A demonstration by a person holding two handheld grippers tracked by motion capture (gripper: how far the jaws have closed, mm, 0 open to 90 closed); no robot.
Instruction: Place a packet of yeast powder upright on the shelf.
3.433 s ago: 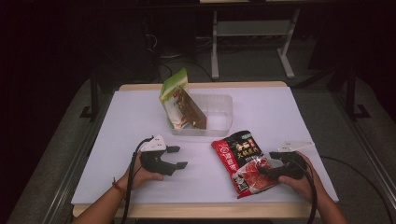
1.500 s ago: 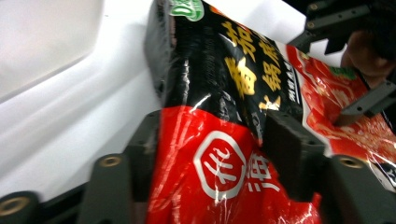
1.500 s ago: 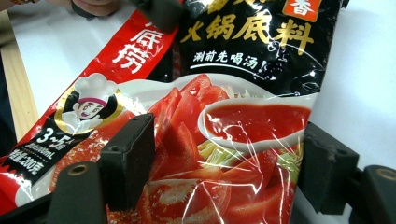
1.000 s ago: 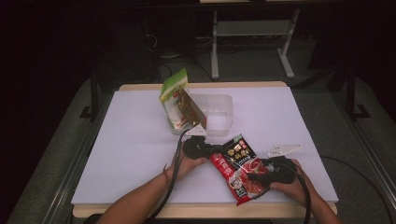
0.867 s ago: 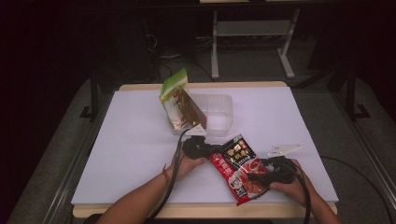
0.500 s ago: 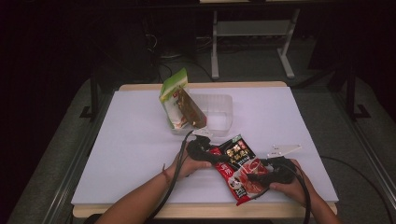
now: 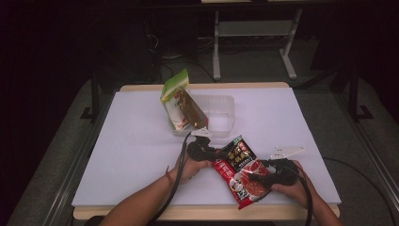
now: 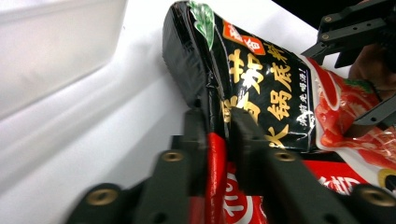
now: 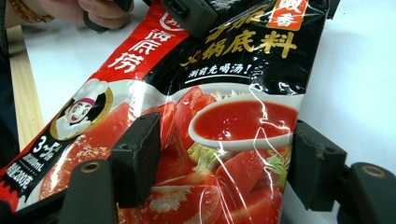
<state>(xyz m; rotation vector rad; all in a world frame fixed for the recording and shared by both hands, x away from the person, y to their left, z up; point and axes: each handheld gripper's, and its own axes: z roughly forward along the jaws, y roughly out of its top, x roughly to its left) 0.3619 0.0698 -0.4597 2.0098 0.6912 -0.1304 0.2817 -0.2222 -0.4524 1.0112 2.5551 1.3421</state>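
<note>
A red and black soup-base packet (image 7: 239, 165) lies tilted near the table's front edge, between both hands. My left gripper (image 7: 211, 153) is at its left edge. In the left gripper view, the jaws (image 8: 218, 133) have just been closing and now pinch that folded edge of the packet (image 8: 266, 84). My right gripper (image 7: 258, 178) holds the packet's lower right part. In the right gripper view, its jaws (image 9: 224, 163) stand wide and have closed a little. One pad presses the face of the packet (image 9: 233, 116) and the other its side edge.
A clear plastic tub (image 7: 221, 115) sits at the back middle of the white sheet (image 7: 131, 150). A green-topped snack bag (image 7: 179, 101) leans in its left end. A wooden table edge (image 7: 141, 212) runs along the front. Metal stand legs stand behind the table.
Since the oldest frame my left hand has crossed from the left to the packet's edge. Over the last second both hands have stayed put, and the left jaws now pinch the packet.
</note>
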